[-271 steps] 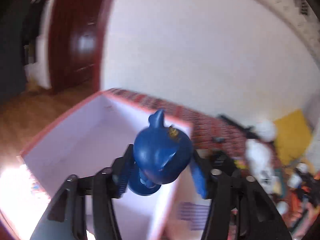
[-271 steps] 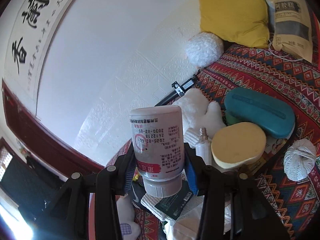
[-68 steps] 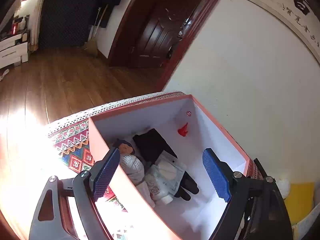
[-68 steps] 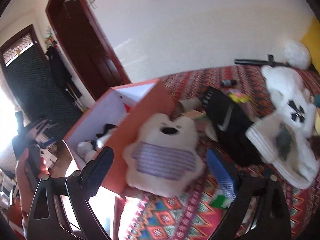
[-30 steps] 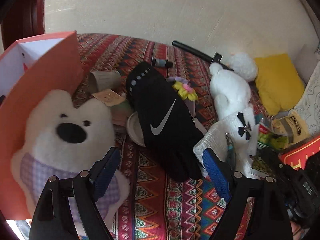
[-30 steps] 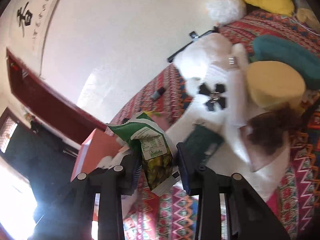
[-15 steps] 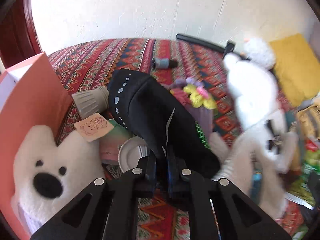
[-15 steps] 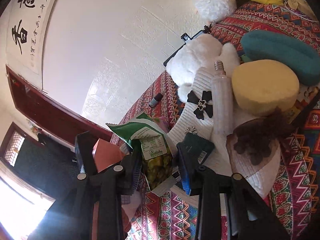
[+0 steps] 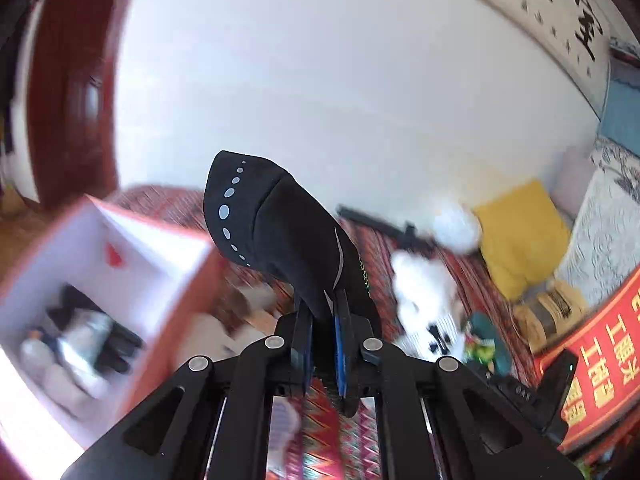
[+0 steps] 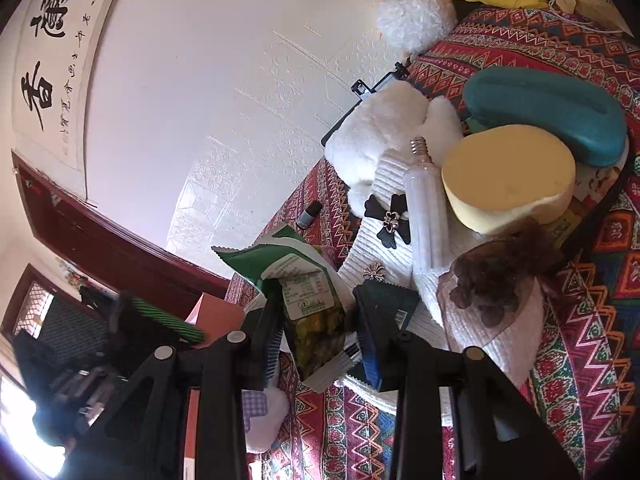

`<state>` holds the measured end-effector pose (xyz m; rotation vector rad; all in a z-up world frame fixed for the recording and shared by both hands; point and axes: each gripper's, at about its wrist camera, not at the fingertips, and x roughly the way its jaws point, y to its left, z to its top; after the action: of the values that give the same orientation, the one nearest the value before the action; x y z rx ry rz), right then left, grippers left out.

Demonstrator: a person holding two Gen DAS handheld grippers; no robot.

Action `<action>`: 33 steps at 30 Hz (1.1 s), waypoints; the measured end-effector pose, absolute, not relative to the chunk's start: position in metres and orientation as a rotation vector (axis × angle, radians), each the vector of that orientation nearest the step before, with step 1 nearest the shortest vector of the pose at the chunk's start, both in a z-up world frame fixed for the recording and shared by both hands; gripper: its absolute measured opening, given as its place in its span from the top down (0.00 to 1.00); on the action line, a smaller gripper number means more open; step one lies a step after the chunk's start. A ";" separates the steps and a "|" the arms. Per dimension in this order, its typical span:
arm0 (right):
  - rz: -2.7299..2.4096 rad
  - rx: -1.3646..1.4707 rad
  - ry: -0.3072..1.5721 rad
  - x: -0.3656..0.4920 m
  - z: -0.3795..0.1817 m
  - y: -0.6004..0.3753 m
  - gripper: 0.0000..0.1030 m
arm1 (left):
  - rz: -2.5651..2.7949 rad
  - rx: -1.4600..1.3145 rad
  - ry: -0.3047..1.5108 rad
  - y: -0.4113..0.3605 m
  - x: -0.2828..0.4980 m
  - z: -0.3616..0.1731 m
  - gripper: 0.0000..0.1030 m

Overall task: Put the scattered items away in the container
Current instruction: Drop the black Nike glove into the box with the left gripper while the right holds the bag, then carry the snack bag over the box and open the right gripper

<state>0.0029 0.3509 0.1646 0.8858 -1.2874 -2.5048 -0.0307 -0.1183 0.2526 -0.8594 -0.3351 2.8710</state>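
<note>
Glove point(image 9: 280, 240), black, sits pinched between the fully closed blue pads of the left hand-held gripper point(image 9: 322, 312), held clear above the patterned cloth, box point(image 9: 132, 248) at lower left. Right hand-held gripper point(image 10: 318, 336) clamps the green snack packet point(image 10: 308, 292) narrowly, likely next for the box.

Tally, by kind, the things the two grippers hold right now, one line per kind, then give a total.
Black glove, in the left gripper: 1
Green snack packet, in the right gripper: 1
Total: 2
</note>
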 end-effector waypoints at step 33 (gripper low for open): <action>-2.510 0.789 -0.734 0.037 0.248 0.200 0.69 | 3.199 -0.948 -1.379 -0.420 0.042 0.140 0.18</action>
<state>0.0367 0.2000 0.2478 0.7894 -0.7338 -2.5104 0.0423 -0.4198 0.1405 -0.9480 -1.3793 3.1989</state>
